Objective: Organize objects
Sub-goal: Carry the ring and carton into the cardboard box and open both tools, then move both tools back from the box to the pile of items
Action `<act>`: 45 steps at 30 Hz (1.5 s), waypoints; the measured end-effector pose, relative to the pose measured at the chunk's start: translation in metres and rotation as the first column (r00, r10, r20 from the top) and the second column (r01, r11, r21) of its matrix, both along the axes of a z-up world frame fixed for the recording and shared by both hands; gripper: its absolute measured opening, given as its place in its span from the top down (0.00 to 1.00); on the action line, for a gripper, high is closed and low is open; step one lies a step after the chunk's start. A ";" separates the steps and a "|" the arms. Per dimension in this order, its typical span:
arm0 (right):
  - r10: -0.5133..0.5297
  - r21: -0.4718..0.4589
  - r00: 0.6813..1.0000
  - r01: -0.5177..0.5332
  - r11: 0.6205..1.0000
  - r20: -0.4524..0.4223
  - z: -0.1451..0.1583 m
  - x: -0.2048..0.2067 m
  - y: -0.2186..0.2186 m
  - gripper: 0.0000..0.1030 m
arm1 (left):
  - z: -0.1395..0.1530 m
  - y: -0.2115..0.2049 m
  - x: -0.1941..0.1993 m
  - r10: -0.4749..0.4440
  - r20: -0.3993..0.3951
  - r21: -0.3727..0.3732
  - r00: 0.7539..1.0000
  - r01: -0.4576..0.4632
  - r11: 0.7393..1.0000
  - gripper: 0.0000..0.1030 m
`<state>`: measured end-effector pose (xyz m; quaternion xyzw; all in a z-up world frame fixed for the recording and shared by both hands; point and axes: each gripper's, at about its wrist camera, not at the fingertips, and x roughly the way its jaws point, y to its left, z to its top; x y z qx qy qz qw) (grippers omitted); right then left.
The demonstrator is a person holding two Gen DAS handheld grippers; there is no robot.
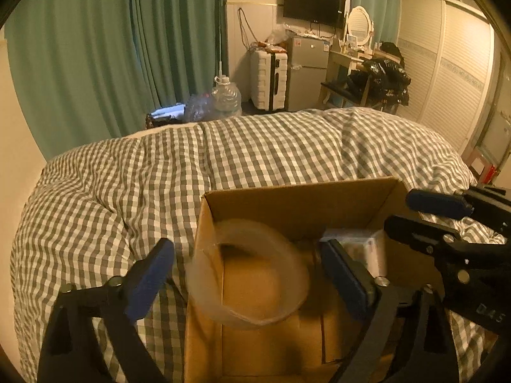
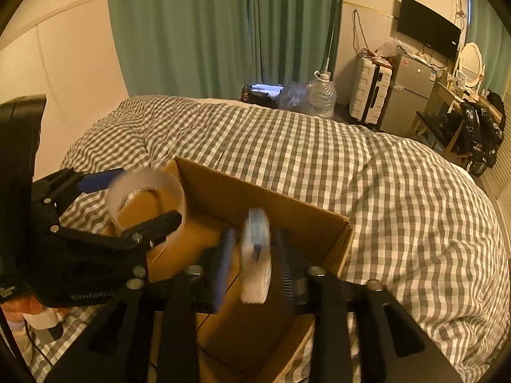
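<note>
An open cardboard box [image 1: 300, 198] is set on the checked duvet [image 1: 127, 185]. Above it, a blurred tape roll [image 1: 249, 271] is seen between the spread left gripper [image 1: 247, 265], and a blurred white packet [image 2: 255, 255] between the parted right gripper [image 2: 255, 255], neither visibly clamped. Green curtains [image 2: 223, 32] hang beyond the box.

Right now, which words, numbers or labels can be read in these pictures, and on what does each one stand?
"D45": on the black body of the right tongs.
Embossed text on the left tongs: blurred, unreadable.
Print on the white pack: blurred.
Stickers on the fridge: too small.
</note>
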<state>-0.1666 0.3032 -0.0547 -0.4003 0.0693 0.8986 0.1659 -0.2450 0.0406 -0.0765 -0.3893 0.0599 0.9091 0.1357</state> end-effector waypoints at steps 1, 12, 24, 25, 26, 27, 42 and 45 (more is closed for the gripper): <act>-0.004 0.003 1.000 0.004 1.000 -0.008 0.004 0.002 -0.001 0.54 | 0.002 0.000 0.002 -0.003 -0.002 -0.001 1.000 0.003 1.000 0.04; -0.030 0.053 0.995 0.035 0.998 -0.100 0.063 0.045 -0.024 0.44 | 0.054 -0.009 0.041 0.029 -0.055 0.010 0.998 -0.028 1.000 0.04; -0.003 0.106 0.982 0.023 0.994 -0.188 0.137 0.115 -0.068 0.34 | 0.135 -0.025 0.116 0.080 -0.146 0.023 0.986 -0.078 0.997 0.02; 0.000 0.111 0.982 0.022 0.994 -0.191 0.141 0.121 -0.072 0.34 | 0.138 -0.027 0.121 0.083 -0.151 0.023 0.985 -0.081 0.996 0.02; 0.003 0.116 0.981 0.020 0.993 -0.193 0.143 0.127 -0.076 0.34 | 0.143 -0.028 0.129 0.085 -0.157 0.022 0.984 -0.083 0.996 0.02; 0.007 0.122 0.981 0.017 0.992 -0.195 0.147 0.134 -0.081 0.34 | 0.145 -0.029 0.134 0.084 -0.161 0.020 0.983 -0.082 0.996 0.02; 0.052 0.151 0.991 -0.034 0.988 -0.119 0.105 0.198 -0.119 0.32 | 0.100 -0.045 0.213 0.148 -0.102 -0.012 0.984 -0.150 0.989 0.02; 0.061 0.136 0.994 -0.049 0.989 -0.085 0.079 0.200 -0.126 0.32 | 0.073 -0.049 0.223 0.170 -0.054 -0.011 0.984 -0.171 0.985 0.02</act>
